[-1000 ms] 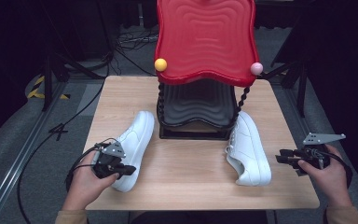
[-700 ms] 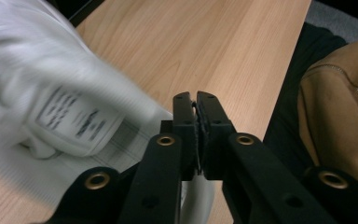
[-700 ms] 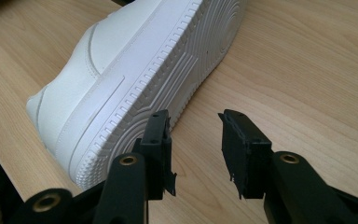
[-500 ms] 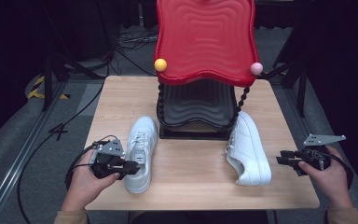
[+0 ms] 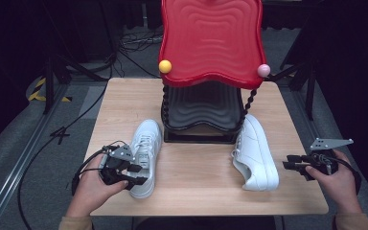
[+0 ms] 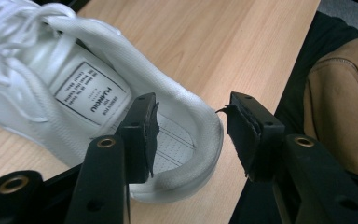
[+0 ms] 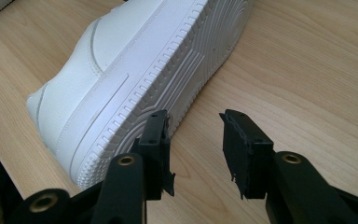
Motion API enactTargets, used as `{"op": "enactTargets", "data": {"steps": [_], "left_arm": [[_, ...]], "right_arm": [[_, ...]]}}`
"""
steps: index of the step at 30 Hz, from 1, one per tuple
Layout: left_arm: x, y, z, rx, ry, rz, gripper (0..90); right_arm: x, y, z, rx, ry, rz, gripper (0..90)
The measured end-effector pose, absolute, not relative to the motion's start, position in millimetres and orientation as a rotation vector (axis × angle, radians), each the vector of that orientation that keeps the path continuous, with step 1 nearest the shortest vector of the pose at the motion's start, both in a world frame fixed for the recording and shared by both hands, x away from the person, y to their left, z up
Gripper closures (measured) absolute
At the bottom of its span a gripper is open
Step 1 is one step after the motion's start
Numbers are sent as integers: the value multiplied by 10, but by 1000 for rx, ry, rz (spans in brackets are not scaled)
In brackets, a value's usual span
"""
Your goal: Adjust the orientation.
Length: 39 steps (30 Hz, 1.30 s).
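Even overhead light brightens the table [image 5: 206, 167], surroundings stay dark; gripper-view close-ups look slightly soft.

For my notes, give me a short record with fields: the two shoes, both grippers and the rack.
left shoe: upright on table, heel rim between open jaws
left gripper: jaws just opened, pads off the heel
right shoe: lying on its side, sole toward the right gripper
right gripper: open, holding nothing, beside the sole
rack: red top, black shelf below

Left shoe [image 5: 144, 155] upright, right shoe [image 5: 256, 152] (on its side), rack [image 5: 200, 115] between
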<state>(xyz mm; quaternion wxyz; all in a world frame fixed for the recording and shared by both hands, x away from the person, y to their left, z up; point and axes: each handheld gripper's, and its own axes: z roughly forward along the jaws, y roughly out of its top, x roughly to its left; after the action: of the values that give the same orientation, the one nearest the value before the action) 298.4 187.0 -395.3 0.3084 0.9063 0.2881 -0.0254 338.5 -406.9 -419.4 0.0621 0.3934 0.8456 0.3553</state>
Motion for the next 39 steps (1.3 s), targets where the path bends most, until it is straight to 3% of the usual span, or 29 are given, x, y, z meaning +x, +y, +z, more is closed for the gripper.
{"op": "enactTargets", "data": {"steps": [20, 26, 34, 39], "left_arm": [[3093, 1526, -4281, 2622, 823, -199, 539], [3113, 1482, -4325, 2674, 839, -203, 582], [3126, 1460, -4325, 2631, 771, -280, 689], [3145, 1401, -4246, 2602, 766, -248, 715]], "right_arm": [[3368, -4043, -4228, 1184, 2573, 1055, 610], [3364, -4030, -4243, 1187, 2580, 1051, 608], [3340, -4061, -4258, 1195, 2577, 1044, 604], [3298, -4110, -4268, 1216, 2565, 1041, 604]]}}
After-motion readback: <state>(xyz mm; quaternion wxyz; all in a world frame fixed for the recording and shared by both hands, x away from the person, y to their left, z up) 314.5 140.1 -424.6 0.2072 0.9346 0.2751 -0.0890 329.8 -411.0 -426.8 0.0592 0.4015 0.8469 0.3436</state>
